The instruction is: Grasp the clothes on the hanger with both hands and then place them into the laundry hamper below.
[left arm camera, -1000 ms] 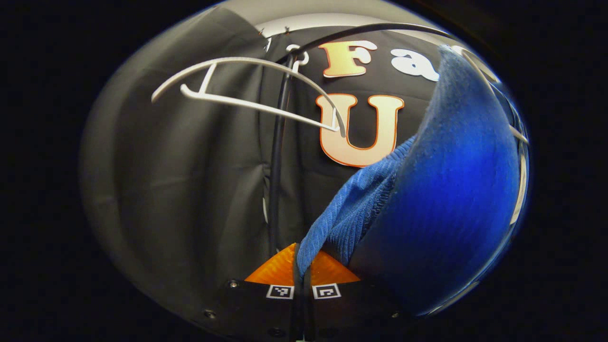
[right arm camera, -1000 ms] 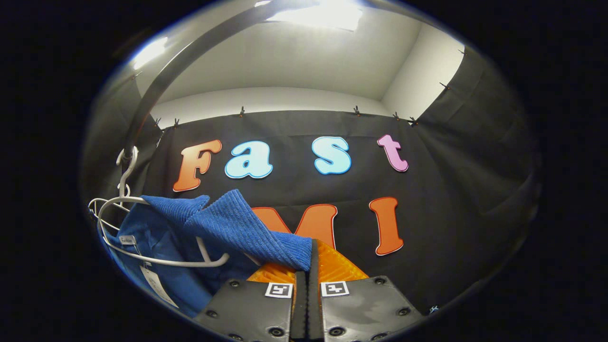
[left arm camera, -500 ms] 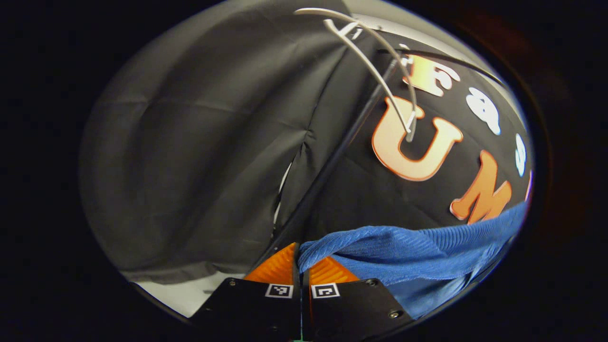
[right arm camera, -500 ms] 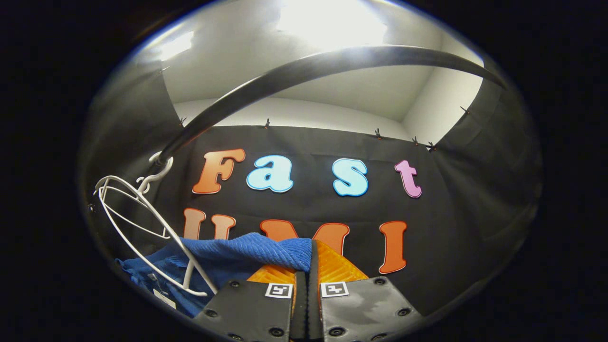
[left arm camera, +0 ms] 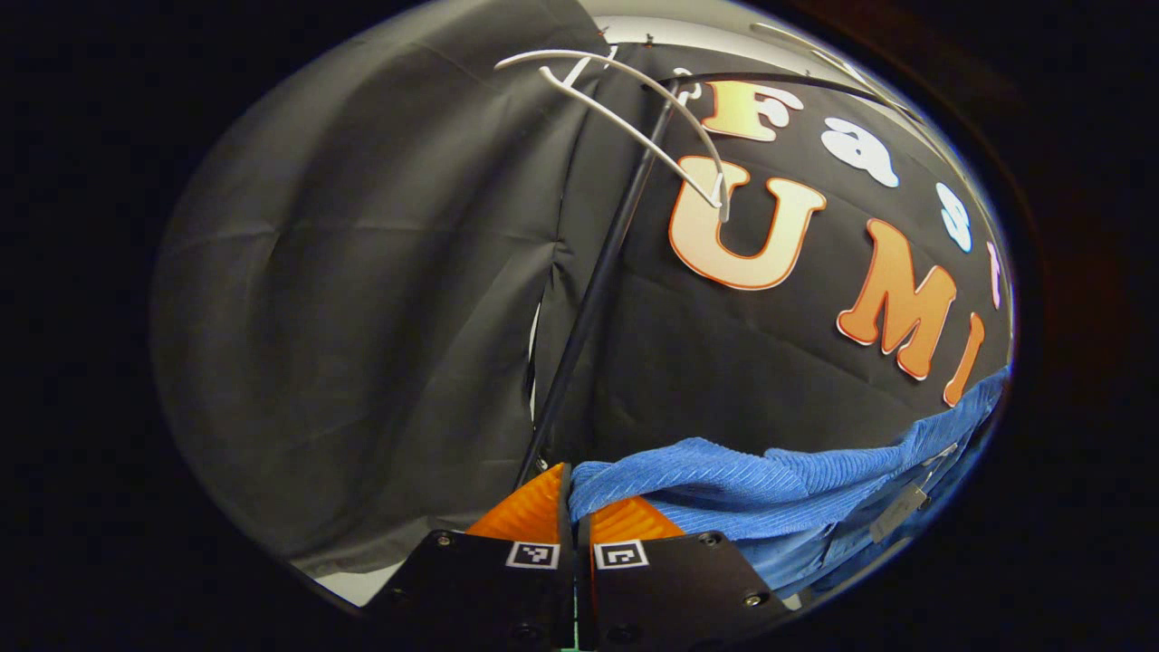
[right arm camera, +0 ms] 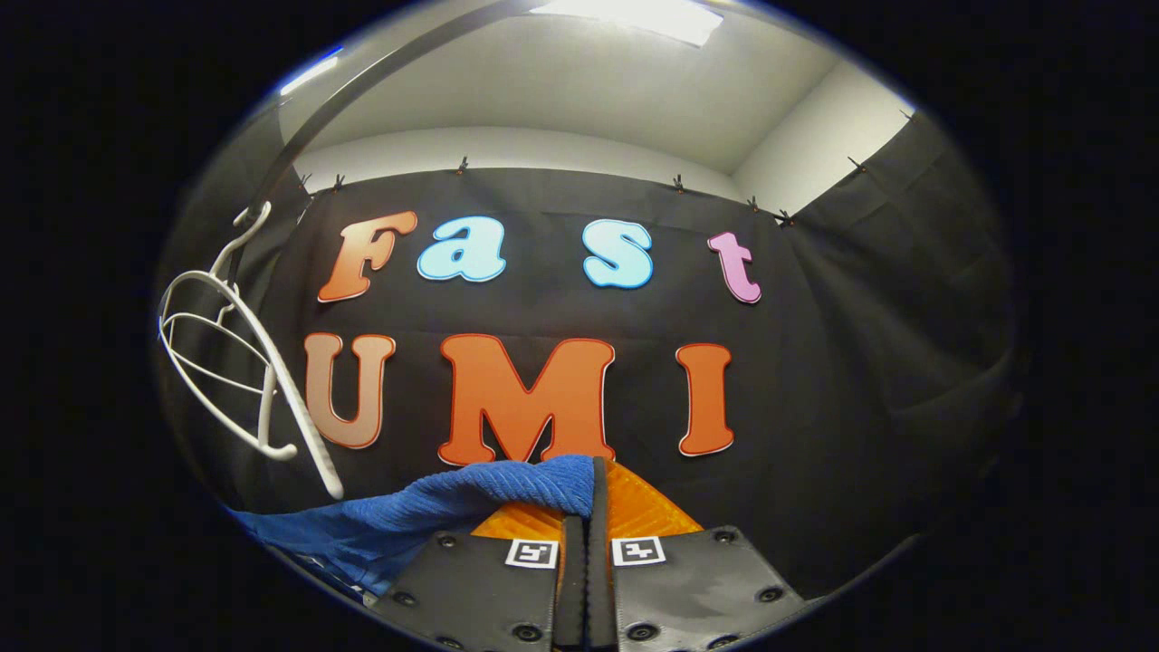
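- The left hand-held gripper [left arm camera: 572, 489] is pinching the blue garment [left arm camera: 779, 493], fingers closed.
- The right hand-held gripper [right arm camera: 587, 493] is clamping it too.
- The garment is hanging below the bare white hanger [right arm camera: 237, 362].

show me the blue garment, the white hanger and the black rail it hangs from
blue garment [left arm camera: 724, 484], left gripper view, ribbed fold beside the fingers.
white hanger [right arm camera: 263, 362], right gripper view, its bare curved arm.
black rail [right arm camera: 362, 77], right gripper view, the bar's middle stretch above the hanger's hook.
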The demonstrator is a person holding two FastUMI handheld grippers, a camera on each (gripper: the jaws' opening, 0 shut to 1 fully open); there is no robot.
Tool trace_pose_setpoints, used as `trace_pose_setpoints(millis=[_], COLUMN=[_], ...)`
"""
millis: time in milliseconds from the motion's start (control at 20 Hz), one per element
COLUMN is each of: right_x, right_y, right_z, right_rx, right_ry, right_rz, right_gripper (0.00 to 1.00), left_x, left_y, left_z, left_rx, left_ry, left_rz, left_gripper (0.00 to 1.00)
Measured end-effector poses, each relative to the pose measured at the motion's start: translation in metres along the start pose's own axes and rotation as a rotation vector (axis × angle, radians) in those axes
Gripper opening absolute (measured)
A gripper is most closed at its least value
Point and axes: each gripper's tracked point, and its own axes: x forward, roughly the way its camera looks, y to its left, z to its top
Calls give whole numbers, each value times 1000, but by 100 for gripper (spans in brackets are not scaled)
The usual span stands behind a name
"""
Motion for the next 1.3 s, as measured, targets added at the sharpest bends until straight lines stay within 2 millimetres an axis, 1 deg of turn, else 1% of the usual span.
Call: trace_pose_setpoints(millis=[150,300,350,400,500,650,750,850,950,1000,1050,1150,1200,1250,1300], right_x=[-19,-35,-42,-48,-63,-88,-107,-126,-140,-148,-155,-170,-178,-187,-196], right_y=[-7,3,10,18,45,87,119,142,160,168,174,179,181,181,180], right_z=[-5,-7,-11,-15,-30,-59,-80,-106,-133,-149,-167,-201,-220,-242,-265], right_rx=[-38,-48,-47,-38,-18,-6,43,83,101,105,104,114,122,131,133], right_ry=[14,41,57,75,120,192,254,323,396,437,487,583,638,697,758], right_rz=[18,81,109,142,225,346,423,482,533,557,576,597,601,603,598], right_gripper=[8,8,8,8,8,8,8,8,8,5,9,9,9,9,9], left_x=[-25,-43,-51,-60,-72,-81,-82,-83,-85,-85,-87,-87,-85,-83,-81], left_y=[-1,-13,-17,-25,-44,-76,-103,-126,-148,-159,-167,-183,-187,-186,-180], left_z=[12,27,25,24,14,-3,-23,-41,-63,-77,-96,-134,-155,-176,-196], left_rx=[61,88,86,82,86,104,99,97,117,128,135,131,131,134,137], left_ry=[-26,-50,-52,-49,-29,8,44,82,131,167,211,302,353,407,462], left_rz=[-8,-39,-59,-85,-127,-192,-243,-284,-323,-344,-372,-412,-412,-393,-364], left_gripper=[0,1,1,1,1,1,1,1,1,1,1,2,1,2,2])
